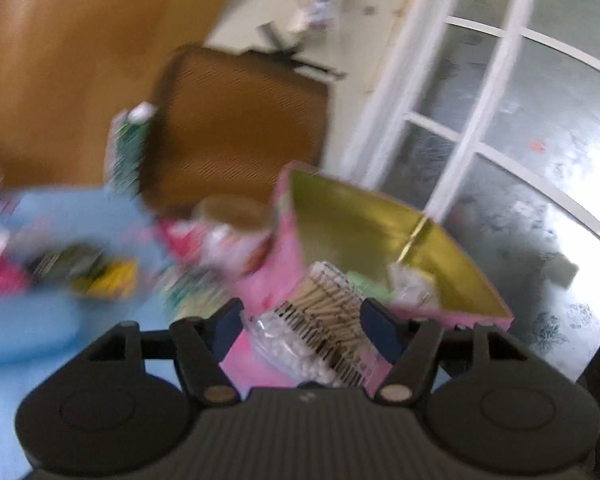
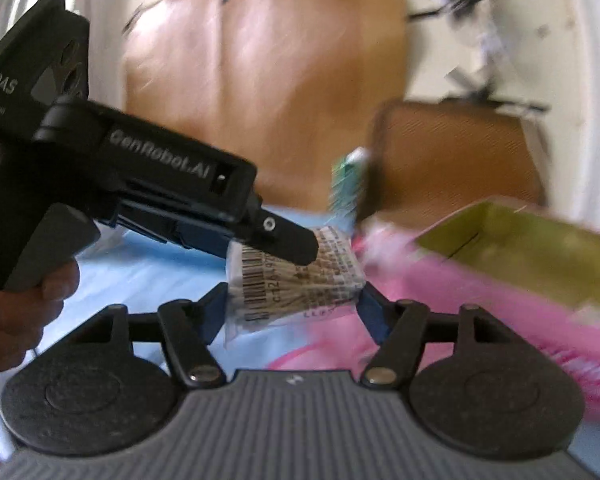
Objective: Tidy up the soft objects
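Left tongs (image 1: 300, 320) pinching clear swab packet (image 1: 320, 320), lower centre of left view, just short of pink box (image 1: 380, 220) on blue desk (image 1: 60, 320). Right tongs (image 2: 292, 304) spread, packet between, not clearly pressing. Slick wrapper could slip out, miss box.

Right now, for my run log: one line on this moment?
left gripper: holding swab packet | right gripper: open | pink box: open

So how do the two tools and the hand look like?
Both tools are black plastic with dark blue fingers, silver pivot screws and a ribbed grey body. The left tool has white lettering, "GenRobot.AI" and "DAS", on its side. The hand gripping its handle is bare; no sleeve shows.
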`<state>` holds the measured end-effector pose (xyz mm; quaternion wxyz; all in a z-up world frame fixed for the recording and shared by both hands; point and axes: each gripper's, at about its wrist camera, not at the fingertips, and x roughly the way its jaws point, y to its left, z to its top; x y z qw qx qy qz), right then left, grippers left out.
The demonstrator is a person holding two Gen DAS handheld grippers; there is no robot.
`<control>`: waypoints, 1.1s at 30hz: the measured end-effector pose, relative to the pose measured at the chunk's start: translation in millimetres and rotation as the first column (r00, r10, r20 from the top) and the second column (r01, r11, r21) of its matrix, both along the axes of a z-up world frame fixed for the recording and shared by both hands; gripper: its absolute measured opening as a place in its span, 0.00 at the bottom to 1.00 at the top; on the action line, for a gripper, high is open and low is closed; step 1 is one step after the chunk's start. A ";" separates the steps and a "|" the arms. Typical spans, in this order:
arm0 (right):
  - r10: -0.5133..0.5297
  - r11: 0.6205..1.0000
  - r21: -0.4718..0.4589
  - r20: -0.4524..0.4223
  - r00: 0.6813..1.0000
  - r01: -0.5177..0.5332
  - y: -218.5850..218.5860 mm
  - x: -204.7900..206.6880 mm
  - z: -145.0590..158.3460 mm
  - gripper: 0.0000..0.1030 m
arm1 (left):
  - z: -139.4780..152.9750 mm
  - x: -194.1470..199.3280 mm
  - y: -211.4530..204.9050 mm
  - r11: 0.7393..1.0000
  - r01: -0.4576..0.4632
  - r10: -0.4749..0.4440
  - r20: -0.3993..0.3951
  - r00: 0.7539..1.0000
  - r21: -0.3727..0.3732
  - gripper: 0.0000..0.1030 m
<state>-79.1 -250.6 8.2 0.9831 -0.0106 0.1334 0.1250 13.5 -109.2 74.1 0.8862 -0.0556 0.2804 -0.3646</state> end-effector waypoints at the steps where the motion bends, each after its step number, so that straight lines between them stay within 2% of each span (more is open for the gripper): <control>1: -0.037 0.999 0.003 0.021 0.999 0.037 -8.1 -0.3 4.0 0.68 | 4.3 1.9 -13.2 1.000 0.014 -0.014 0.022 1.000 0.011 0.66; 3: -0.109 0.994 0.017 0.047 0.993 0.108 -27.0 2.0 10.2 0.69 | 8.8 8.7 -42.8 0.999 0.027 -0.028 0.053 0.998 0.033 0.70; 6: -0.204 0.978 0.063 0.037 0.978 0.201 -57.9 12.9 16.4 0.69 | 6.2 19.4 -75.6 0.999 0.014 -0.017 0.061 0.998 0.041 0.94; 7: -0.231 0.970 0.078 0.027 0.972 0.229 -67.2 19.9 16.1 0.69 | 3.5 20.3 -83.0 0.999 -0.016 0.012 0.074 0.997 0.045 0.95; 9: -0.282 0.956 0.074 -0.008 0.959 0.282 -81.8 39.7 11.1 0.77 | -1.3 18.8 -89.9 0.997 -0.045 0.038 0.094 0.995 0.068 0.95; 13: -0.362 0.931 0.044 -0.035 0.931 0.364 -89.4 62.5 -0.7 0.82 | -0.9 5.2 -65.5 0.996 -0.062 0.052 0.142 0.988 0.069 0.95; 16: -0.357 0.928 0.112 -0.014 0.934 0.357 -91.2 52.0 -0.8 0.83 | -2.7 -9.3 -26.9 0.995 -0.080 0.068 0.170 0.983 0.065 0.95; 18: -0.356 0.927 0.133 0.026 0.934 0.350 -87.3 40.7 1.1 0.83 | -8.9 -17.4 0.1 0.993 -0.104 0.094 0.157 0.983 0.061 0.95; 20: -0.339 0.934 0.144 0.063 0.939 0.328 -83.8 31.4 4.9 0.83 | -18.2 -23.5 30.6 0.985 -0.160 0.151 0.135 0.979 0.061 0.95; 22: -0.283 0.953 0.141 0.088 0.955 0.269 -69.3 23.0 9.7 0.82 | -29.2 -25.9 63.6 0.967 -0.246 0.238 0.112 0.965 0.066 0.95; 24: -0.196 0.976 0.119 0.094 0.976 0.184 -53.5 25.9 14.0 0.70 | -39.8 -24.7 95.7 0.942 -0.331 0.327 0.070 0.942 0.060 0.95; 26: -0.097 0.992 0.083 0.074 0.993 0.090 -31.9 28.1 17.1 0.61 | -51.5 -22.6 126.0 0.904 -0.422 0.420 0.035 0.907 0.072 0.94; 29: 0.007 0.999 0.035 0.007 1.000 -0.007 2.0 42.0 14.0 0.49 | -68.5 -18.6 154.8 0.847 -0.520 0.524 -0.005 0.852 0.107 0.92; 31: 0.046 0.999 0.001 -0.038 0.998 -0.046 22.6 53.5 10.2 0.48 | -72.0 -14.3 171.7 0.842 -0.538 0.539 -0.085 0.838 0.042 0.92; 33: 0.063 0.997 -0.044 -0.062 0.996 -0.066 40.0 64.8 6.8 0.48 | -72.4 -13.4 176.5 0.833 -0.553 0.552 -0.096 0.828 0.021 0.92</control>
